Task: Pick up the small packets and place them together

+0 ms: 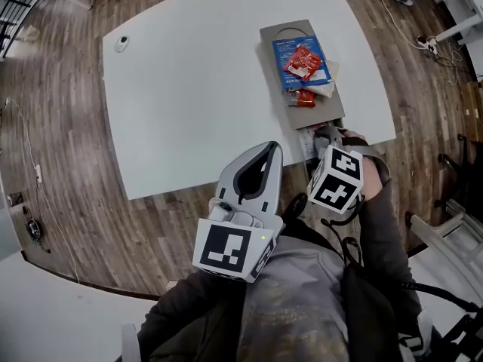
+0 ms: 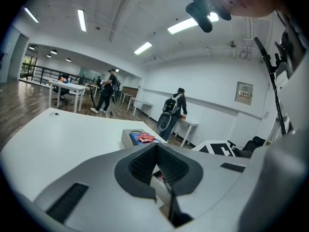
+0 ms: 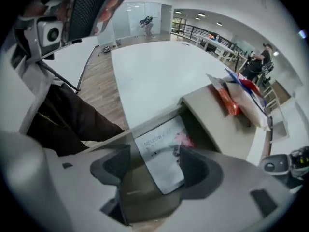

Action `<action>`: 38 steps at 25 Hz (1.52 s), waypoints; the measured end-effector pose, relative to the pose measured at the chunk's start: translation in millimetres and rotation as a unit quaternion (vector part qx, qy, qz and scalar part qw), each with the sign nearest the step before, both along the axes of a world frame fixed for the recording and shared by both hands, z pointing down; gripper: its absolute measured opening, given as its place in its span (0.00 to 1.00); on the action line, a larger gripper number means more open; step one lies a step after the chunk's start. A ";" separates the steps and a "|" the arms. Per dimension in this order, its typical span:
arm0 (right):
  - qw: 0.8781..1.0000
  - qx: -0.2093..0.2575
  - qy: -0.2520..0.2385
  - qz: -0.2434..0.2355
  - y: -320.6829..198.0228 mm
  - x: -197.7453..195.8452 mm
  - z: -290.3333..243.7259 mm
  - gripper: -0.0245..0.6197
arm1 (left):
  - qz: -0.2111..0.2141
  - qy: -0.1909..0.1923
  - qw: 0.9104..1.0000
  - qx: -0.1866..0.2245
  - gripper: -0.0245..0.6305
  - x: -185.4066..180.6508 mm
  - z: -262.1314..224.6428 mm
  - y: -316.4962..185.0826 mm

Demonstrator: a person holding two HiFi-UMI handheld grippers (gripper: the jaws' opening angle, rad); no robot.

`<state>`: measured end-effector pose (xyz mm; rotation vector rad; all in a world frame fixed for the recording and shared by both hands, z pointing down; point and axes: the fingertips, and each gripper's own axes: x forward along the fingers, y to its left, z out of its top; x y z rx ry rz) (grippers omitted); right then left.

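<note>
Right gripper — dark pads apart, straddling a flat white paper packet printed "MELLOW…", lower centre, inside a grey-brown box. Glossy red packets lie on a blue pouch, upper right. Left gripper — ribbed pads together, empty.

The right gripper points down with its dark-padded fingers spread wide. Between them lies a flat white paper packet with grey print and a pink picture; neither finger presses on it. It rests in the sunk near end of a flat grey-brown cardboard box on the white table. On the box's raised top lies a crumpled red packet, just beside a pale packet.
</note>
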<state>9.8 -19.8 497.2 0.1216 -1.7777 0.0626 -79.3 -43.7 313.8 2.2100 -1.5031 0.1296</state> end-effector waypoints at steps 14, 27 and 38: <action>0.998 0.045 -0.012 0.034 -11.3 7.8 -6.2 0.04 | -0.008 -0.004 1.000 -0.006 0.04 1.4 3.1 -1.5; 0.995 0.071 -0.056 0.044 -12.9 -0.6 -18.7 0.34 | 0.000 0.000 1.000 0.004 0.04 16.8 -4.3 12.0; 0.999 -0.008 0.013 0.028 6.4 8.8 -5.0 0.23 | -0.003 0.003 1.000 0.000 0.04 0.9 1.0 3.0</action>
